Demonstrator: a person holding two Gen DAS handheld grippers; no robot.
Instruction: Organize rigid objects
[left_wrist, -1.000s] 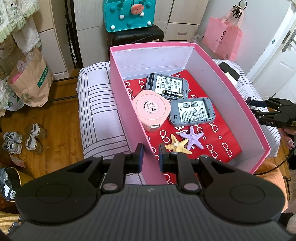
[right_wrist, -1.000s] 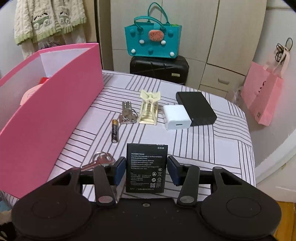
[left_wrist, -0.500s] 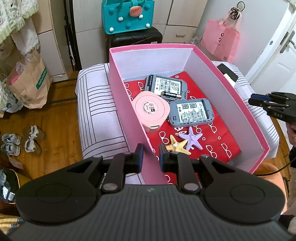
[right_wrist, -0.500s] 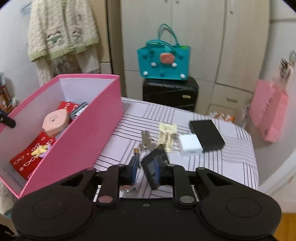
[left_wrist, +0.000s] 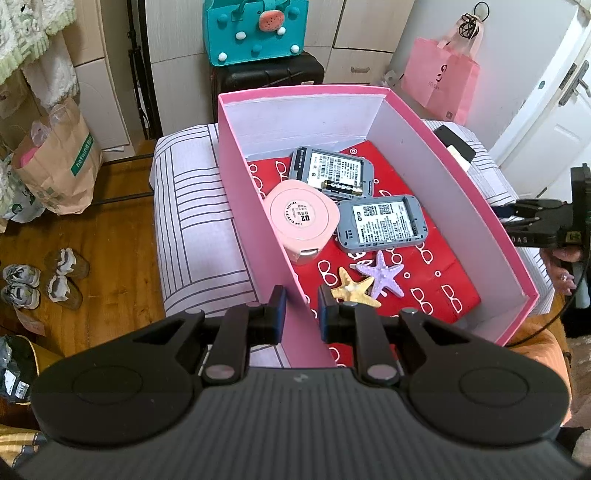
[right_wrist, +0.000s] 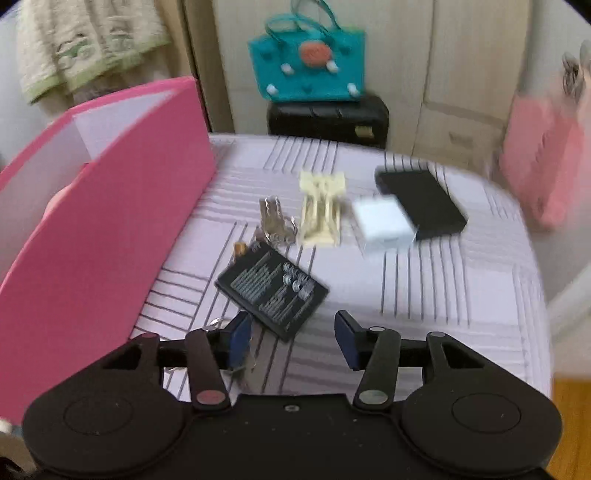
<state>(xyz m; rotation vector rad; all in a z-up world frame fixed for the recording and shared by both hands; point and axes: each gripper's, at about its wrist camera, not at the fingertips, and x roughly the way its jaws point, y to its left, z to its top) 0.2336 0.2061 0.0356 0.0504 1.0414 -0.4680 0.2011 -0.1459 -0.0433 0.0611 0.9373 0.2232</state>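
Note:
My left gripper (left_wrist: 300, 310) is shut on the near-left wall of the pink box (left_wrist: 258, 236). The box holds two grey devices (left_wrist: 382, 223), a pink round case (left_wrist: 303, 221), a battery and two starfish (left_wrist: 369, 277) on red paper. My right gripper (right_wrist: 293, 338) is open and empty above the striped cloth. A flat black battery (right_wrist: 271, 291) lies skewed on the cloth just beyond its fingertips. The right gripper also shows at the right edge of the left wrist view (left_wrist: 532, 221), outside the box.
On the striped cloth (right_wrist: 406, 288) lie keys (right_wrist: 275, 221), a cream clip (right_wrist: 321, 210), a white charger (right_wrist: 384, 223), a black box (right_wrist: 421, 201) and an AA battery (right_wrist: 240, 249). The pink box wall (right_wrist: 96, 229) stands to the left. A key ring (right_wrist: 218, 323) lies by the left finger.
My right gripper lifted the flat black battery, then opened. The battery now lies skewed on the cloth. The right view is blurred by motion. The left gripper keeps its hold on the box wall.

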